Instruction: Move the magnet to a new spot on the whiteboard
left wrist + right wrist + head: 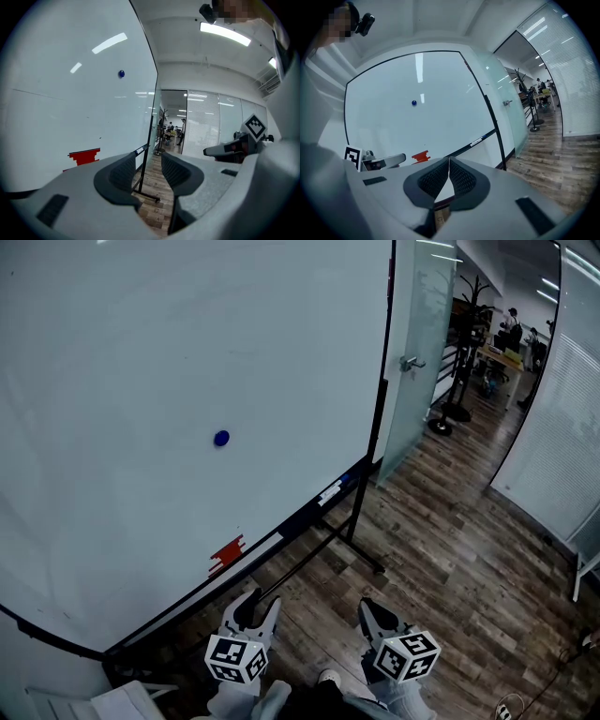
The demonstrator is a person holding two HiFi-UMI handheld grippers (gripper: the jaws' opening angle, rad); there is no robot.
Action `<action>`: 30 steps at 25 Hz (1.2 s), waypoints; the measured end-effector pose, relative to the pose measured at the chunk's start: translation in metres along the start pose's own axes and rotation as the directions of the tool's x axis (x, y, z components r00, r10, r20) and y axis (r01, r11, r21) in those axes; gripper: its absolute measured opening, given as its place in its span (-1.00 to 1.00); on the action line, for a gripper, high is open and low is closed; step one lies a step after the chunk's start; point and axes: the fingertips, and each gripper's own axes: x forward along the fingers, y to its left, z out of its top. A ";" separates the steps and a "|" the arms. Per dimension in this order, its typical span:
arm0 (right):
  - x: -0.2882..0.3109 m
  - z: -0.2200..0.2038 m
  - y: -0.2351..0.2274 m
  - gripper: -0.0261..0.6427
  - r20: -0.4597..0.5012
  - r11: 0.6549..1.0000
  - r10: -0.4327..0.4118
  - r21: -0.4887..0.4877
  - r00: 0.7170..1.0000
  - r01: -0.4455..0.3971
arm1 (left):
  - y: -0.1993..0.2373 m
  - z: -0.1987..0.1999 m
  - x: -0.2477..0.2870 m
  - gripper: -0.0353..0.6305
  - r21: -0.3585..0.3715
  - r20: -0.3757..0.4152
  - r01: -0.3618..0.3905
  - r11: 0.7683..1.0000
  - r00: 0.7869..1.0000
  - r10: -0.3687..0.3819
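Just small round blue magnet (221,438)

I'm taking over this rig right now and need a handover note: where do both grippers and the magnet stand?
Left gripper: jaws apart, empty.
Right gripper: jaws together, empty.
Blue magnet: stuck near the middle of the whiteboard, with neither gripper on it. Both grippers are low, short of the board.
Done: nothing yet.
Left: reach the magnet, grip it, and set it elsewhere on the board.

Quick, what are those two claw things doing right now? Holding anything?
Left gripper: open, nothing between its jaws.
Right gripper: shut, holding nothing.
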 end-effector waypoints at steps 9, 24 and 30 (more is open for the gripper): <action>0.020 0.019 -0.036 -0.84 -0.005 0.998 0.051 -0.027 0.999 -0.051 | -0.004 0.005 0.040 -0.40 -0.006 0.030 -0.059 0.998 0.998 0.059; 0.039 0.033 -0.050 -0.84 -0.013 0.991 0.107 -0.076 0.994 -0.108 | -0.013 -0.001 0.057 -0.40 0.042 -0.018 -0.070 0.997 0.997 0.071; 0.065 0.043 -0.048 -0.84 -0.022 0.981 0.151 -0.120 0.988 -0.153 | 0.008 0.006 0.062 -0.40 0.056 0.000 -0.128 0.990 0.992 0.129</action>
